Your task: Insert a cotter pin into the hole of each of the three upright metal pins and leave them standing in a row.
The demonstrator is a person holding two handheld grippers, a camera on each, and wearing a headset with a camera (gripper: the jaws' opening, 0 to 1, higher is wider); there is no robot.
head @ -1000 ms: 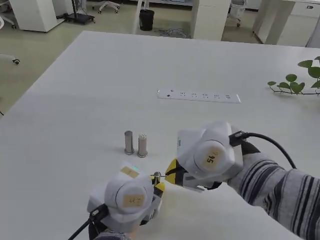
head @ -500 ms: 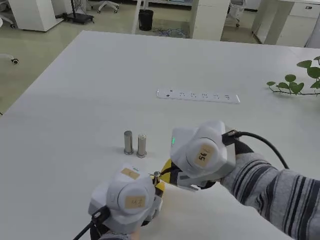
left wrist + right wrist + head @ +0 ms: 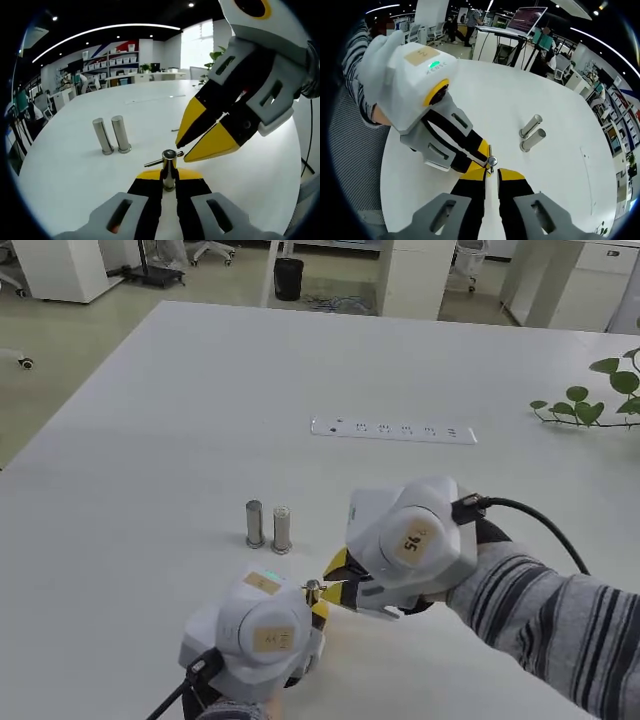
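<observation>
My left gripper [image 3: 169,176] is shut on a short metal pin [image 3: 169,166] and holds it upright just above the table. A thin cotter pin [image 3: 154,162] runs through the hole near its top, and its end sticks out on the left. My right gripper [image 3: 182,152] comes in from the right, its yellow tips closed on the cotter pin's other end beside the pin head. In the head view the left gripper [image 3: 316,606] and right gripper [image 3: 334,582] meet at the held pin [image 3: 313,591]. Two more metal pins [image 3: 255,523] [image 3: 282,529] stand side by side behind.
A white power strip [image 3: 393,430] lies further back on the white table [image 3: 150,440]. A leafy plant sprig [image 3: 585,405] lies at the right edge. A small thin metal piece [image 3: 174,130] lies on the table beyond the right gripper's tips.
The right gripper has rolled a little and edged closer to the held pin. The left gripper and the two standing pins have stayed put.
</observation>
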